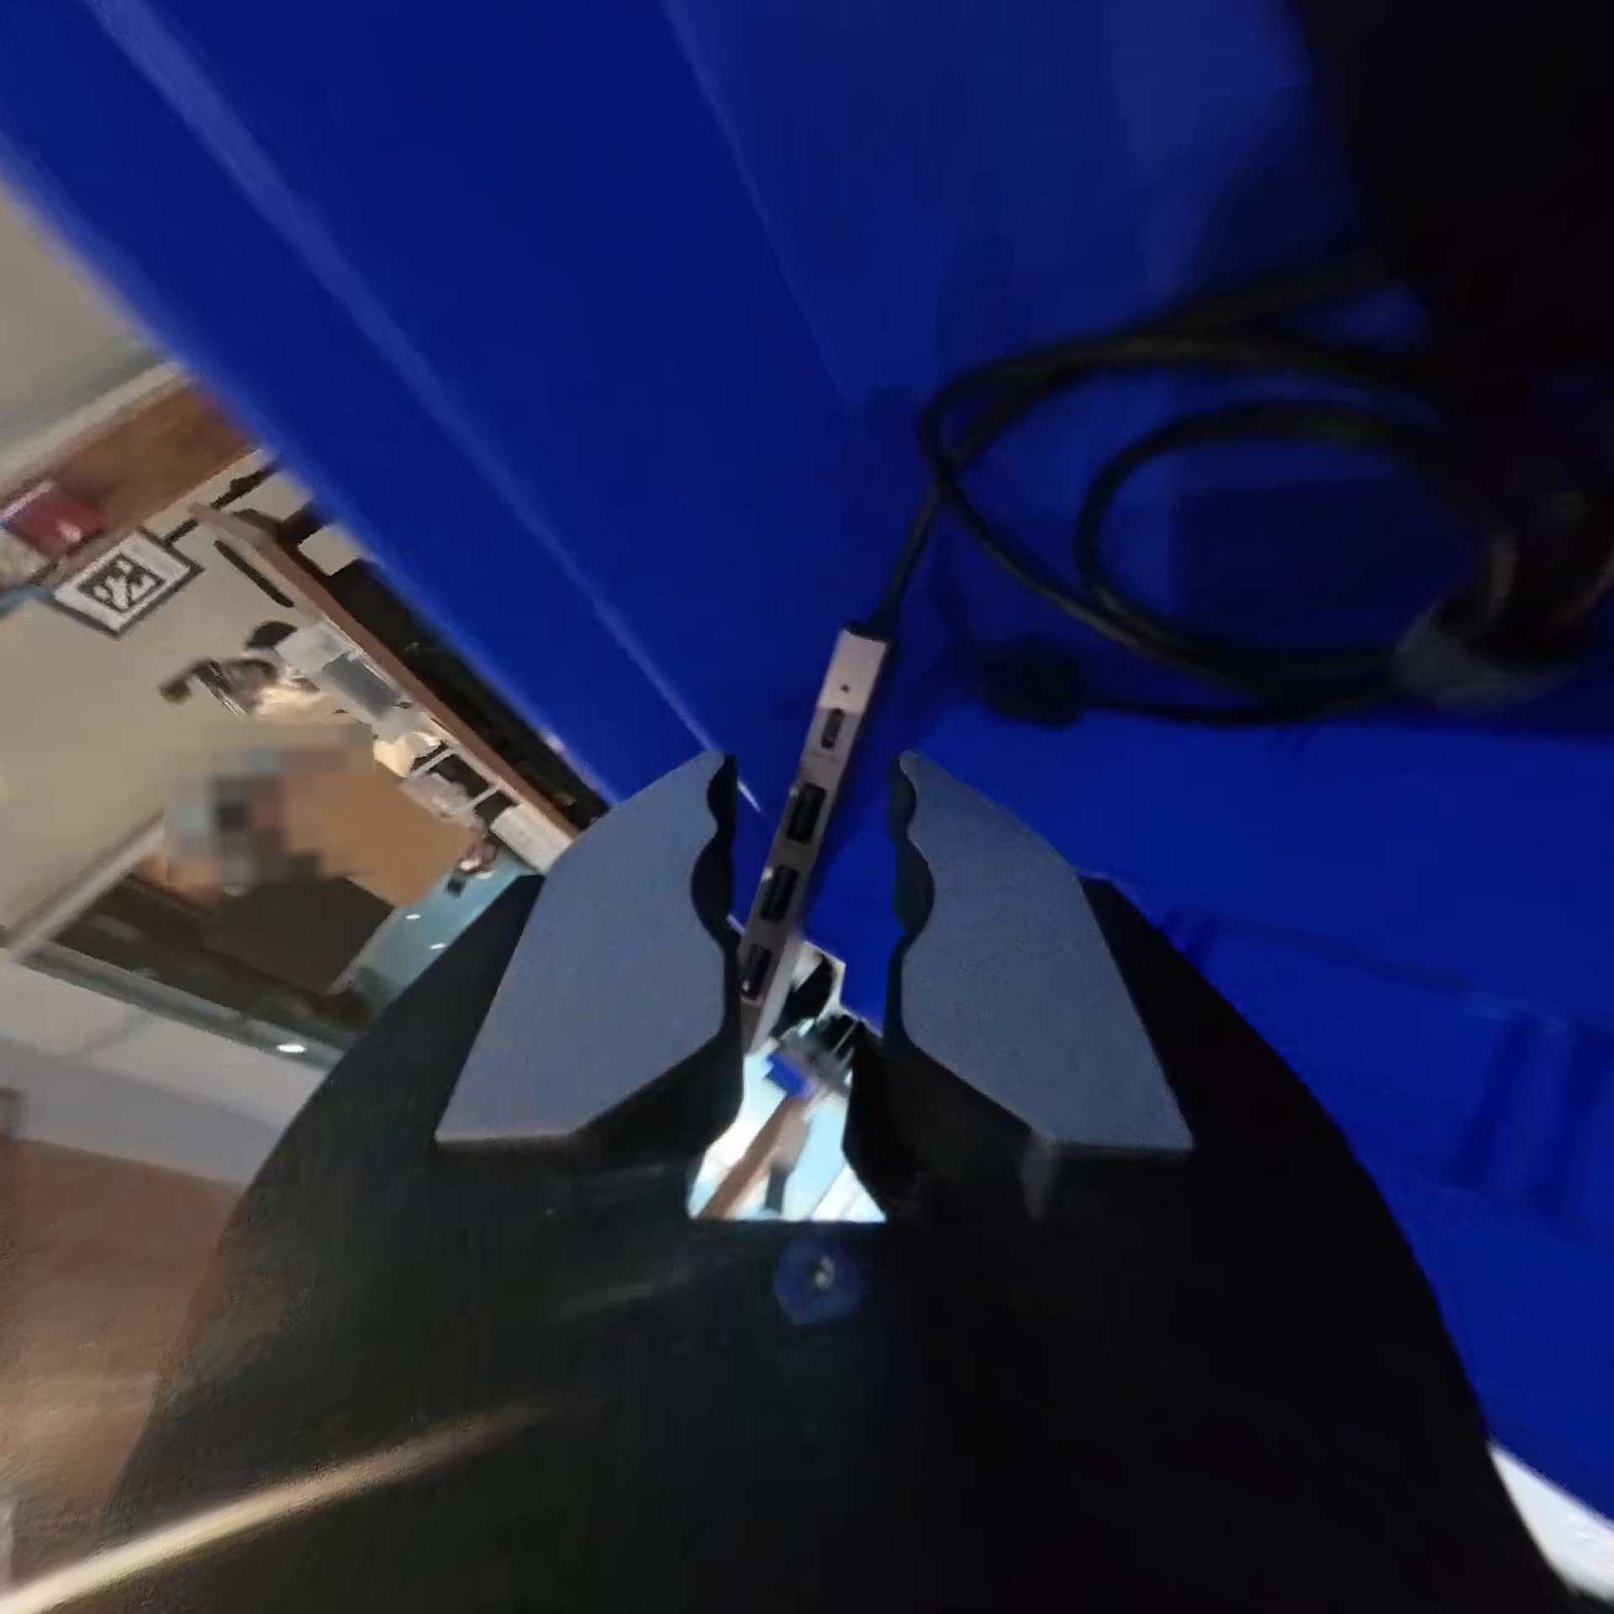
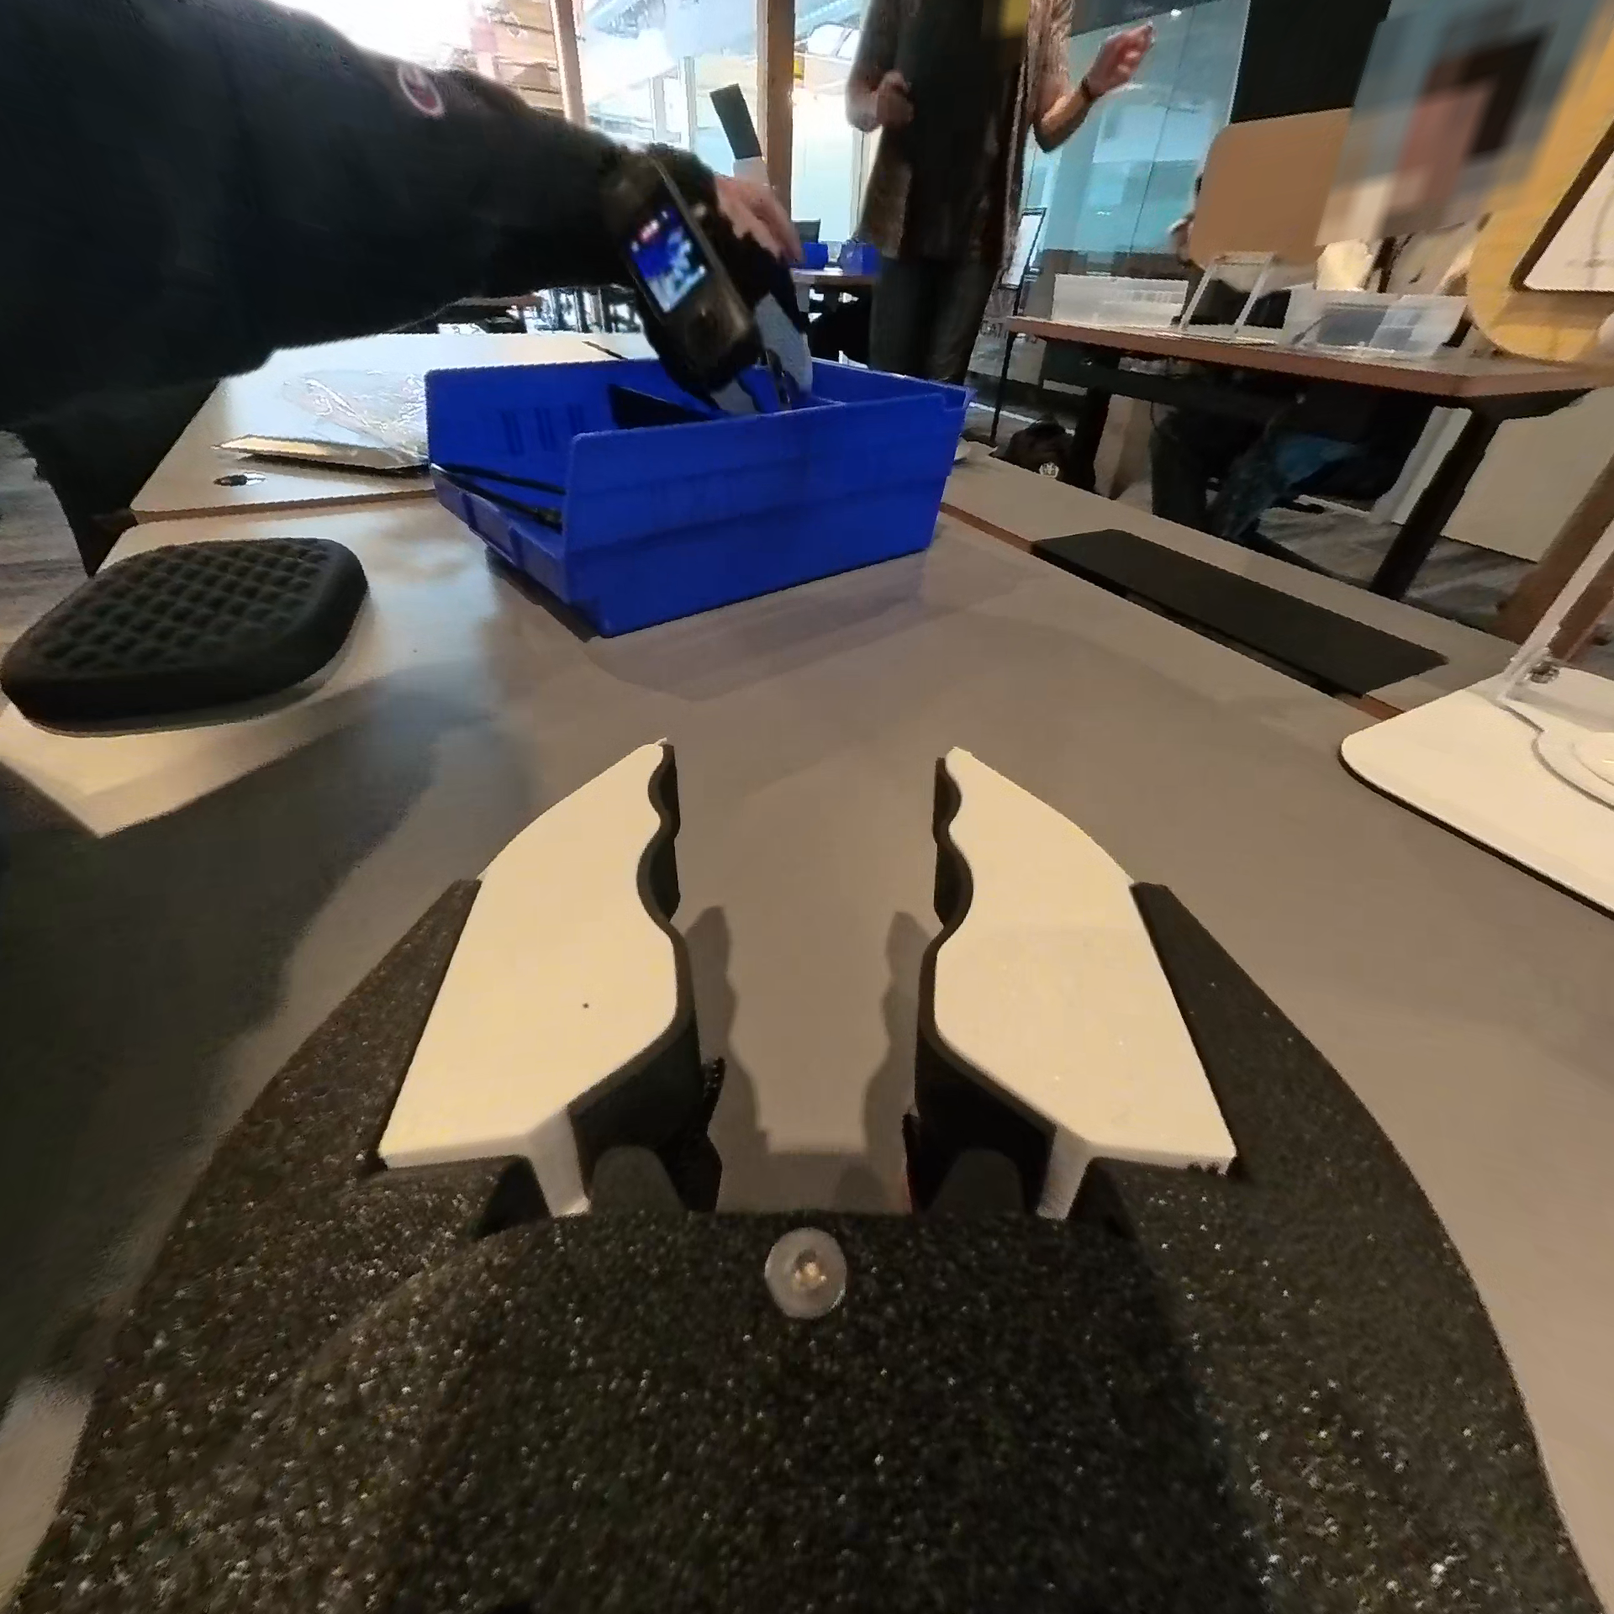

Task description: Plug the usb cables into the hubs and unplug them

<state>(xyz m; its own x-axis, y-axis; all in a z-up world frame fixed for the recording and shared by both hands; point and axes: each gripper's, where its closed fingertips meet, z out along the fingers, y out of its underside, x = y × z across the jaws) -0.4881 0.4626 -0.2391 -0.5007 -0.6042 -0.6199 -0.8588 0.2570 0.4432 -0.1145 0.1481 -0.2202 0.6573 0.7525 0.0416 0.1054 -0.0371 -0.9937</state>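
In the left wrist view, my left gripper [image 1: 812,769] is inside the blue bin [image 1: 611,262]. A slim grey USB hub [image 1: 799,838] stands on edge between its dark fingers, nearer the left finger; the jaws stand apart and I see no firm grip. The hub's black cable [image 1: 1048,541] coils on the bin floor to the right. The view is blurred. In the right wrist view, my right gripper [image 2: 803,760] is open and empty, low over the grey table [image 2: 873,664]. The blue bin [image 2: 699,524] stands ahead, with the left gripper [image 2: 769,375] reaching down into it.
A black mesh pad [image 2: 183,620] lies at the left. A black flat mat [image 2: 1240,611] and a white stand base [image 2: 1485,769] are at the right. A person [image 2: 952,131] stands behind the bin; another table [image 2: 1310,358] is at the back right.
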